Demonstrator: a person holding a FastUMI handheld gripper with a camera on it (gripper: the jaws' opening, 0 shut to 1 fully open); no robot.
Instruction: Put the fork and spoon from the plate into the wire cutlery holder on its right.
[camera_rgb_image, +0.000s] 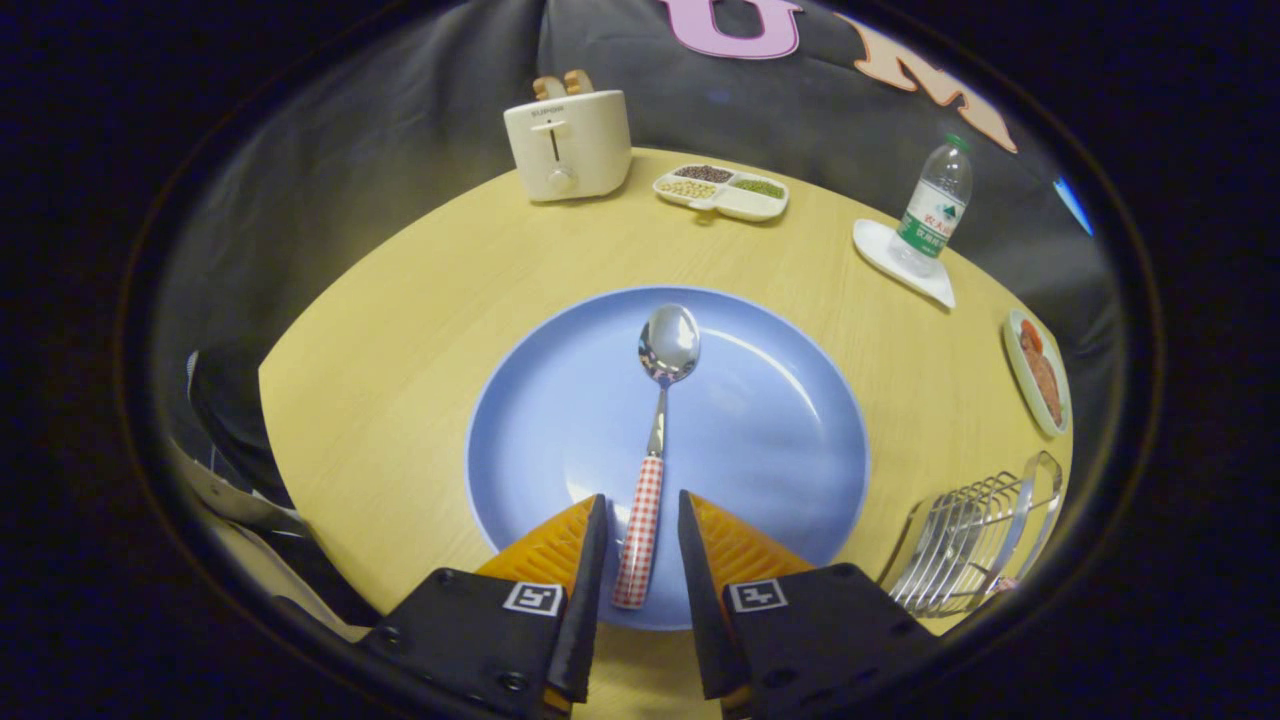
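Note:
A spoon with a red-and-white checked handle lies on the round blue plate, its bowl pointing away from me. My gripper is open and straddles the checked handle. One finger stands on each side of it, with a small gap between each finger and the handle. The spoon rests flat on the plate. The wire cutlery holder stands on the yellow table, right of the plate and beside my right finger.
At the table's far side stand a cream toaster with bread in it and a divided dish of beans. A water bottle stands on a white tray at the far right. Nearer, a small plate of food sits by the right edge.

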